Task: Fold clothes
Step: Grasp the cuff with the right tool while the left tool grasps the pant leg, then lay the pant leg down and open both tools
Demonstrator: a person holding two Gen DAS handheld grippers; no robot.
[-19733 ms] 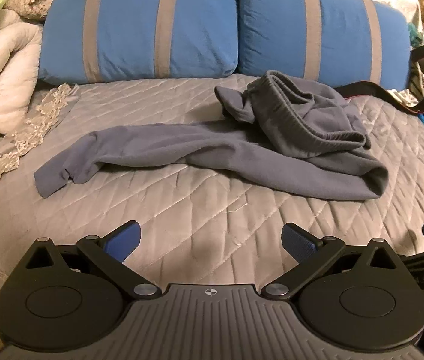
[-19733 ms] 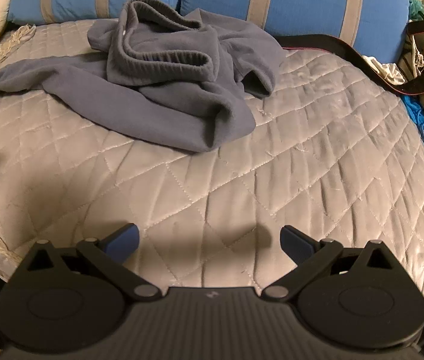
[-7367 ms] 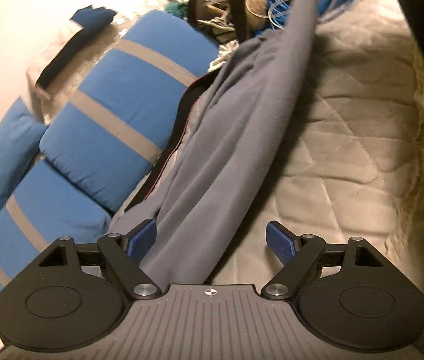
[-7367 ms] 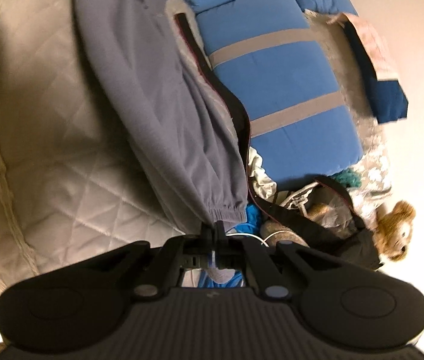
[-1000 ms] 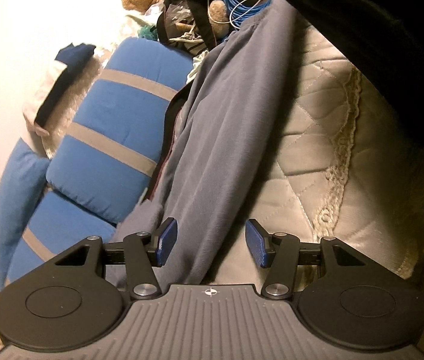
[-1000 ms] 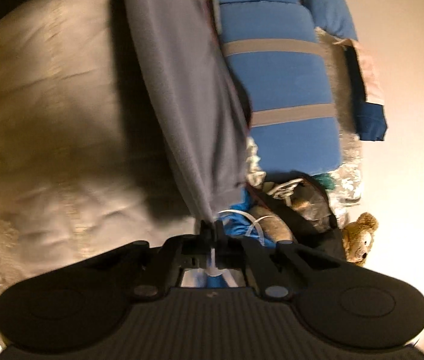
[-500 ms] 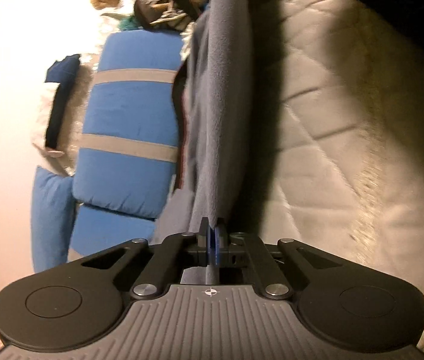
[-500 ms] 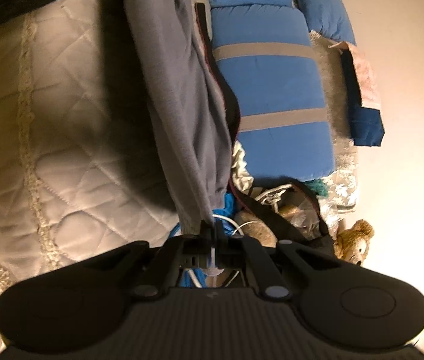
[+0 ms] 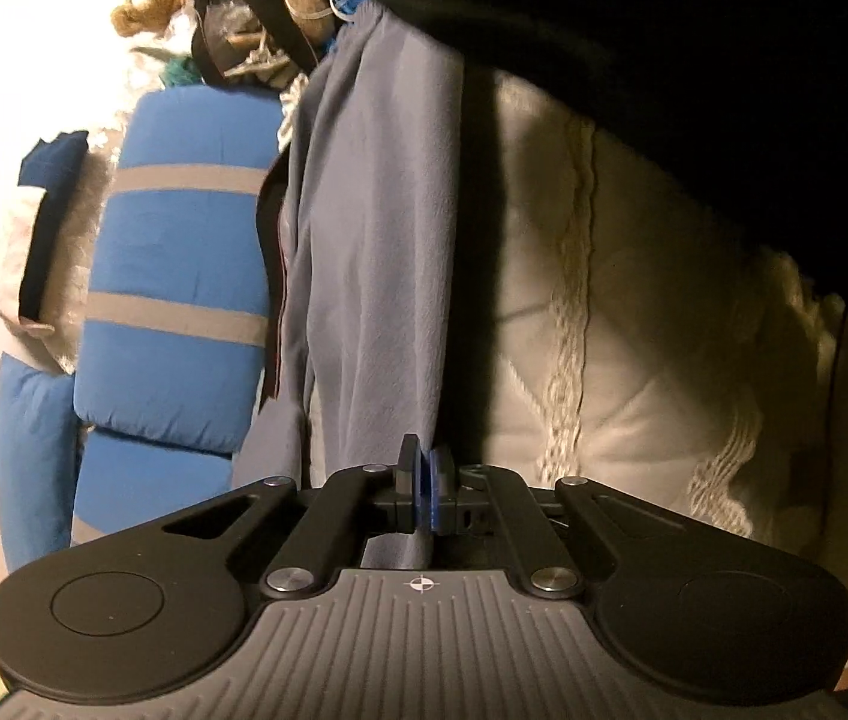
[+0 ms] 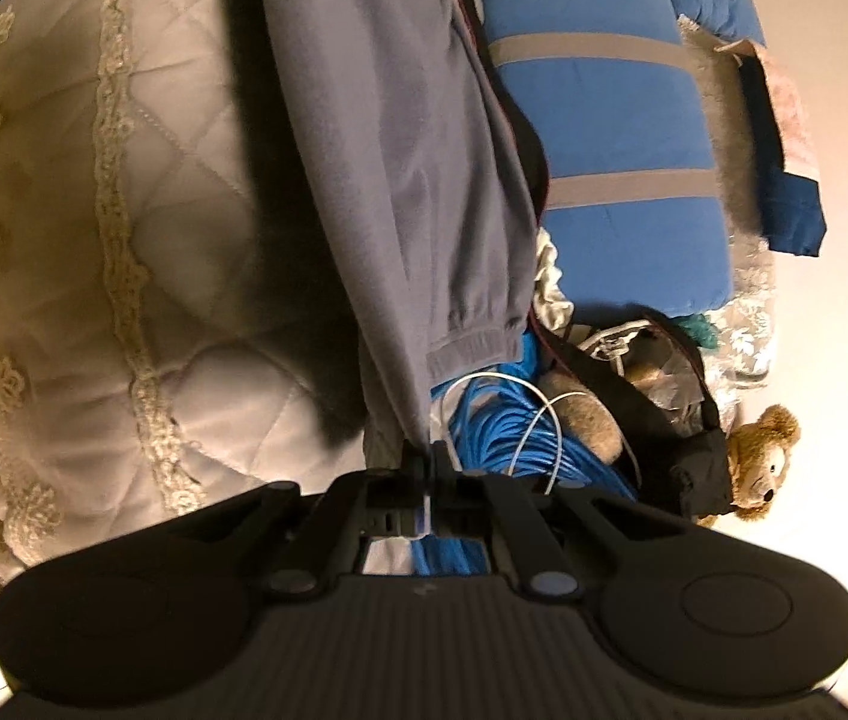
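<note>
The grey sweatpants [image 9: 376, 228] look like soft matt fleece, the bedspread [image 10: 172, 192] is quilted satiny cloth with rough lace trim, and the teddy bear [image 10: 763, 456] is fuzzy plush.

Dim warm light, deep shadows, heavy fisheye bending, soft focus

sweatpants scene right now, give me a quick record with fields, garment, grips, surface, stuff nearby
garment: grey sweatpants, stretched between the two grippers above the bed
left gripper: shut on the sweatpants' edge
right gripper: shut on the sweatpants beside the cuff
surface: quilted bedspread with lace trim
nearby: blue pillows, blue cable coil, teddy bear
fold state: no fold visible yet
</note>
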